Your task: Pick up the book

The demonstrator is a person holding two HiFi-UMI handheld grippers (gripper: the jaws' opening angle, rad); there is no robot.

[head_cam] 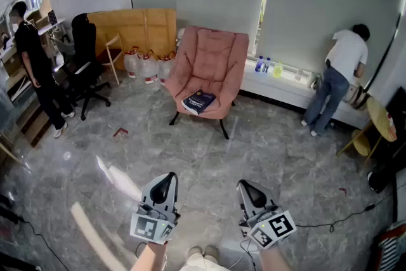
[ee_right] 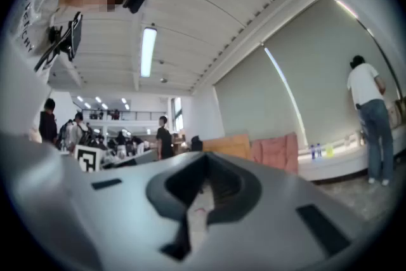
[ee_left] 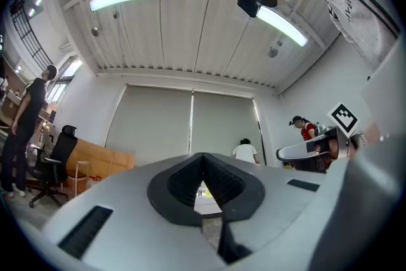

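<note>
1. The grey marble floor [head_cam: 209,155] fills most of the head view. A wide bare stretch of it lies between the person holding the tongs and the furniture along the far wall.
2. A pink armchair [head_cam: 212,63] stands at 12 o'clock from the tongs, facing this way on dark splayed legs, and it also shows in the right gripper view.
3. Two bystanders are well clear of the path. A person in black [head_cam: 35,66] stands at 10 o'clock beside an office chair [head_cam: 85,66], and a person in a white top [head_cam: 339,76] leans over the window ledge [head_cam: 285,82] at 2 o'clock.
4. The left tongs [head_cam: 169,177] are held low at 7 o'clock in the head view, tilted a little upward. Their own view shows the jaws closed tip to tip with nothing between them.
5. The right tongs [head_cam: 245,186], at 5 o'clock, point roughly level. Their jaws are also pressed together and empty.
6. The book [head_cam: 199,101], dark blue with pale page edges, lies flat on the armchair's seat cushion towards its front edge, at about 7 o'clock on the seat. It is well apart from both tongs.
7. The task looks barely begun, at the approach step with no reach started.
8. The next move probably calls for walking up to the chair and opening one pair of jaws. That pair then has to come in low at the book's front edge so a jaw can slide under the cover, since the soft cushion may give under pressure.
</note>
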